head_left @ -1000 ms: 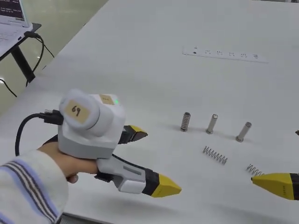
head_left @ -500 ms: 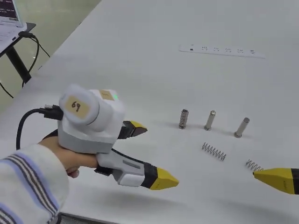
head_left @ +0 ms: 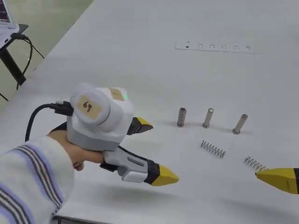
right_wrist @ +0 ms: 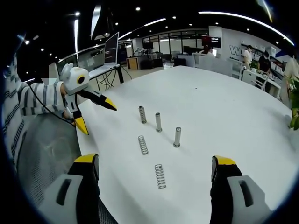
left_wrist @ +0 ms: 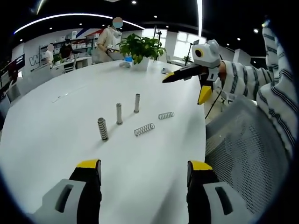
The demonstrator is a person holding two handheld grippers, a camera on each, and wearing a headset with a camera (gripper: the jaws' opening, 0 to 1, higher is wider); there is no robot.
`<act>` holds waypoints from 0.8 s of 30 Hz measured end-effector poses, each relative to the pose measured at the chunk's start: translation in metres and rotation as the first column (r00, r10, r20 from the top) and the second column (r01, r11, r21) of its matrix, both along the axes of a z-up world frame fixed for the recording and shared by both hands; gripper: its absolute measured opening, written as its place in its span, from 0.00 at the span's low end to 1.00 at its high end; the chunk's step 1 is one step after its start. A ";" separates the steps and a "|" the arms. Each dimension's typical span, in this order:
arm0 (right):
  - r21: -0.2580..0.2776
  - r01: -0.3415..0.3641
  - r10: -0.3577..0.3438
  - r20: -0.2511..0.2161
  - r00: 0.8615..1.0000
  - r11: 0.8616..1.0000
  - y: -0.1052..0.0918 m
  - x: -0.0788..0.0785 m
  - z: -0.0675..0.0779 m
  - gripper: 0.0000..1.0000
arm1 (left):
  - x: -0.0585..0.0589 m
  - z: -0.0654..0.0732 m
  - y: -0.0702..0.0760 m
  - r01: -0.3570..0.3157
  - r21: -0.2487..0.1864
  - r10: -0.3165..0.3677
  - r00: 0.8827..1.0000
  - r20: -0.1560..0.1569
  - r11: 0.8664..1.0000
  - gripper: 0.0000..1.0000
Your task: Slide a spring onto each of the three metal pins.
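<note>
Edging forward, my left gripper [head_left: 156, 150]: jaws wide apart, empty, slightly further in than a second ago.
My right gripper [left_wrist: 184, 89]: spread, empty.
Leftmost pin [head_left: 181, 117]: spring on.
Bare pins [head_left: 208, 118] [head_left: 240, 124]: upright, waiting.
Loose springs [head_left: 212, 149] [head_left: 254, 163]: flat, untouched; two to go.
</note>
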State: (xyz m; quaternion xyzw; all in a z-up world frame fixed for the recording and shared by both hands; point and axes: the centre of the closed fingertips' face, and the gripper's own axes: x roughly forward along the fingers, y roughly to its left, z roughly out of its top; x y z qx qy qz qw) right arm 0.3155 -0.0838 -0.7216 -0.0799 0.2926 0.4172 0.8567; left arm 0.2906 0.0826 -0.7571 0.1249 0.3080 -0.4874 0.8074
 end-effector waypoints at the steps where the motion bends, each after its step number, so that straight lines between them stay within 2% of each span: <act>1: 0.001 0.001 -0.001 0.001 1.000 1.000 0.000 0.000 0.000 0.99 | -0.001 -0.001 -0.001 0.013 0.005 -0.013 1.000 -0.006 1.000 0.70; 5: 0.006 -0.004 0.004 -0.001 1.000 1.000 0.002 0.000 0.002 0.99 | 0.001 -0.006 -0.008 0.036 0.001 -0.036 0.999 -0.029 0.999 0.70; 14: -0.004 -0.014 0.014 -0.006 1.000 1.000 0.006 -0.001 0.002 0.99 | 0.009 -0.008 -0.024 0.085 -0.023 -0.085 0.996 -0.018 0.996 0.66; 17: -0.002 -0.016 0.016 -0.007 1.000 1.000 0.007 -0.002 0.002 0.99 | 0.015 -0.007 -0.030 0.097 -0.029 -0.097 0.995 0.001 0.995 0.64; 20: -0.002 -0.018 0.018 -0.011 1.000 1.000 0.007 -0.003 0.001 0.99 | 0.016 -0.006 -0.036 0.125 -0.038 -0.125 0.992 -0.001 0.991 0.58; 21: -0.003 -0.018 0.018 -0.011 1.000 1.000 0.007 -0.003 0.001 0.99 | 0.018 -0.007 -0.037 0.134 -0.032 -0.134 0.991 0.008 0.991 0.57; 24: -0.003 -0.018 0.018 -0.011 1.000 1.000 0.007 -0.003 0.001 0.99 | 0.020 -0.011 -0.041 0.145 -0.041 -0.146 0.989 -0.007 0.989 0.56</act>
